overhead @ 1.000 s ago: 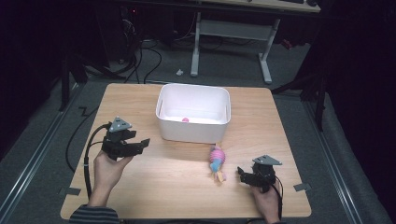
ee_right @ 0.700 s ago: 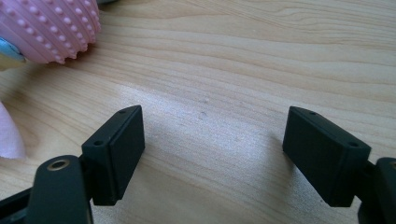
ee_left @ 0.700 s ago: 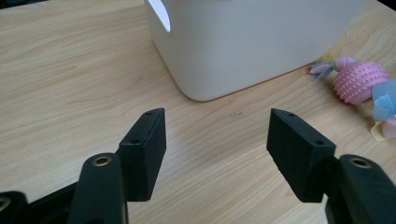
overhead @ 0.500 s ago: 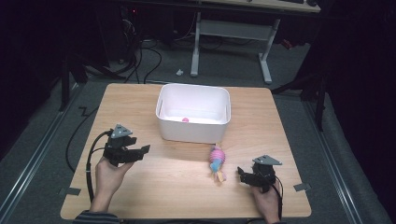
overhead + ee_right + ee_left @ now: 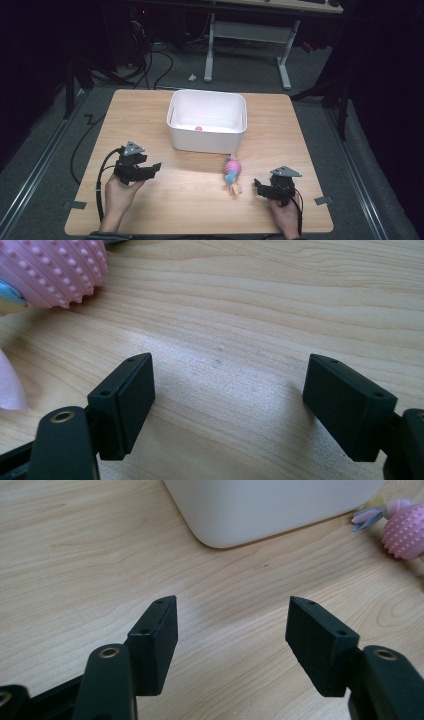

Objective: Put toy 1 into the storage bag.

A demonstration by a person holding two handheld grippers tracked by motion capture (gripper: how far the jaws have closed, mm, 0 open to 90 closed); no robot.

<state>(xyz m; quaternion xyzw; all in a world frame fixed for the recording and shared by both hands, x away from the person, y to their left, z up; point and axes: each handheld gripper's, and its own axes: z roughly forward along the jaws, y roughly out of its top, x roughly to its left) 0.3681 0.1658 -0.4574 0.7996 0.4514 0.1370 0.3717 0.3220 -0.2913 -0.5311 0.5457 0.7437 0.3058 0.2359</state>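
Two grippers, left (image 5: 150,170) and right (image 5: 260,187), fingers apart, gripping nothing. I log one nubbed pink toy (image 5: 232,172) on the wood-grain table (image 5: 310,150), beside a rounded white bin (image 5: 207,140) holding something small and pink (image 5: 198,128).

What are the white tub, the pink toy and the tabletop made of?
White tub: probably plastic, smooth matte walls with rounded corners. Pink toy: looks like soft rubber or silicone, covered in small bumps; uncertain. Table: light wood or wood-look laminate, with visible grain and a slight sheen.

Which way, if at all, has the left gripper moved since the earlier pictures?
Yes. In the high view the left gripper has moved toward the table's near edge, farther from the white bin; its jaws stand open and empty.
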